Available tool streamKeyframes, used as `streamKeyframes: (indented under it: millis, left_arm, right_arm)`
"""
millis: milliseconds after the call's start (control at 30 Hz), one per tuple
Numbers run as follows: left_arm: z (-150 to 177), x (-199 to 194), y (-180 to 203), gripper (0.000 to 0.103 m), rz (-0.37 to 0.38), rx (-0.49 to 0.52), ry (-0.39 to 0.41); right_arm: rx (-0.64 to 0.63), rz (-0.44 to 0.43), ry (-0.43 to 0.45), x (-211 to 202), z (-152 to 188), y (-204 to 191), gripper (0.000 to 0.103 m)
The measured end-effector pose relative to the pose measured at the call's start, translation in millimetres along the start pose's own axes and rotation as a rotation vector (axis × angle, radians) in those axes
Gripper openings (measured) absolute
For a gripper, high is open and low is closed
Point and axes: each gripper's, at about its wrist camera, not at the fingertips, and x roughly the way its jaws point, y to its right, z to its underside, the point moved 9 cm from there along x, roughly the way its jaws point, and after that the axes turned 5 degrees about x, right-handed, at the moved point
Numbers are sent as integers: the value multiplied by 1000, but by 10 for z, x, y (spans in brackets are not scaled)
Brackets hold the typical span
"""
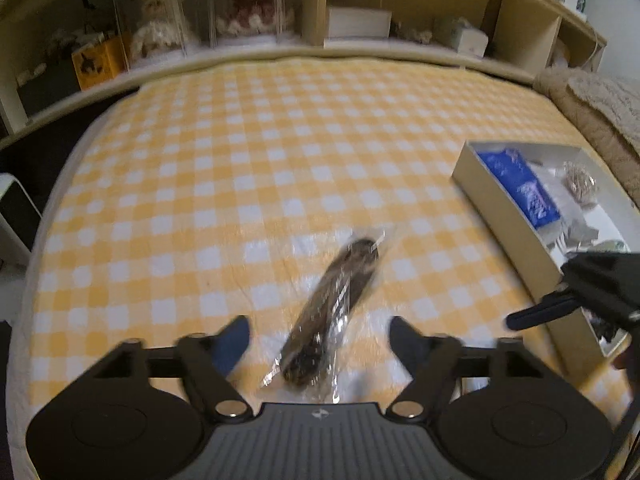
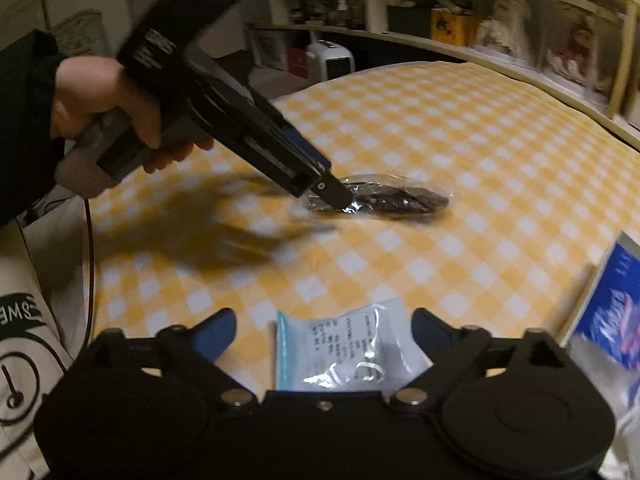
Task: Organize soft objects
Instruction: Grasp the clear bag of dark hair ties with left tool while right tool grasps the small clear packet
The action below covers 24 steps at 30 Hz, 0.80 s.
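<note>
A brown soft item sealed in a clear plastic bag [image 1: 336, 308] lies on the yellow-checked bed cover [image 1: 280, 160]. My left gripper [image 1: 320, 336] stands open, one finger on each side of the bag and neither pad touching it. The right wrist view shows that gripper [image 2: 336, 198], held by a hand [image 2: 92, 96], with its tips over the near end of the bag [image 2: 396, 200]. My right gripper [image 2: 324, 332] is open too. A flat white and pale blue packet [image 2: 344, 352] lies on the cover between its fingers, untouched. One right finger [image 1: 540, 312] shows beside the box.
An open white cardboard box [image 1: 492, 196] sits on the right of the bed, holding a blue packet [image 1: 520, 184] and other bagged items. A beige fleece blanket [image 1: 600, 112] lies behind it. Shelves with dolls [image 1: 248, 8] line the far side. A white heater [image 2: 332, 60] stands on the floor.
</note>
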Motion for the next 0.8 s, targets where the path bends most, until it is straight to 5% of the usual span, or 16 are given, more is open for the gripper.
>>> streamKeyframes:
  millis: [467,600,800]
  left_arm:
    - [-255,350,97,80,54,115,72]
    - [-233,480,133,68,92,125,44]
    - [-145,575,173,55,93,160,-16]
  right_arm:
    - [-94,-65,-198,355,195,67,103]
    - [-91,-42,-211,348,229,20,102]
    - [5,21,-204,299,198,58,88]
